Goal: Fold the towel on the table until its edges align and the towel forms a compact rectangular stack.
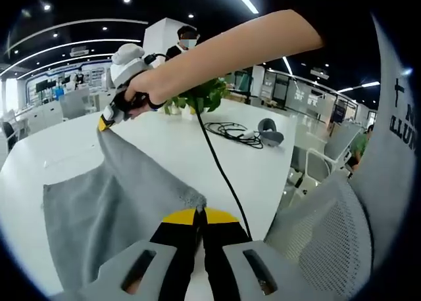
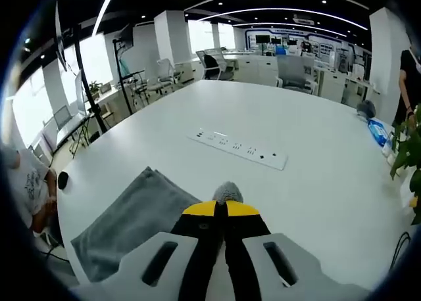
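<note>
Towel: we count one grey towel (image 1: 112, 209); in the left gripper view it lies on the white table (image 1: 171, 146), one corner pinched at our left gripper (image 1: 199, 213), another corner lifted off the table by the right gripper (image 1: 105, 122) further out and to the left; the cloth rises in a taut ridge between the two.

Left gripper: its yellow-tipped jaws stand closed on the towel's near corner; we see no gap between them.

Right gripper: in the right gripper view its jaws (image 2: 221, 208) meet on a tuft of the towel (image 2: 131, 219), which shows just past the tips; the rest of the cloth spreads to the left of the jaws and below them; a person's hand (image 1: 141, 91) grips this tool in the left gripper view.

Table: one large white top (image 2: 309, 130); beyond the right gripper's tips, well apart from the towel, lies one white power strip (image 2: 238, 149).

Containers: we can make out one potted plant (image 1: 197, 98) beyond the hand, green leaves showing, the pot itself hidden; what else stands there we cannot tell.

Cables: one black cable (image 1: 220, 169) runs from the right gripper down past our left jaws; one coil of black cord (image 1: 233, 131) lies further out, to the right.

Seating: one white mesh chair (image 1: 329, 232) just right of the left gripper.
</note>
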